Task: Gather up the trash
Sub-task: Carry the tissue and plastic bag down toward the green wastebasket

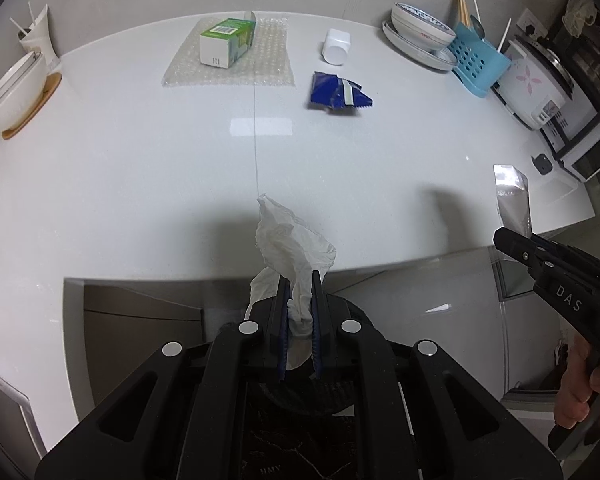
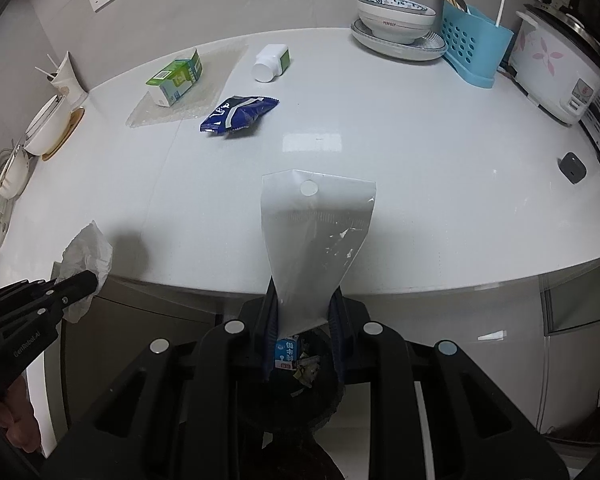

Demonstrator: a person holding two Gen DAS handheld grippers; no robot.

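My left gripper (image 1: pixel 300 280) is shut on a crumpled white tissue (image 1: pixel 292 240) that sticks up past the front edge of the white counter (image 1: pixel 140 160). My right gripper (image 2: pixel 304 300) is shut on a clear plastic bag (image 2: pixel 316 232) with a round hang hole. Below the right gripper's fingers a dark trash bin (image 2: pixel 300 384) holds a small carton and scraps. On the counter lie a blue snack wrapper (image 1: pixel 338 92), a green-and-white carton (image 1: pixel 226 42) on bubble wrap (image 1: pixel 260 68) and a white bottle (image 1: pixel 336 46) on its side. Each gripper shows at the edge of the other's view.
Stacked bowls on a plate (image 2: pixel 398 28), a blue utensil caddy (image 2: pixel 474 44) and a rice cooker (image 2: pixel 556 72) line the back right. A white bowl on a wooden coaster (image 2: pixel 48 128) stands at the left. A small dark object (image 2: pixel 572 166) lies near the right edge.
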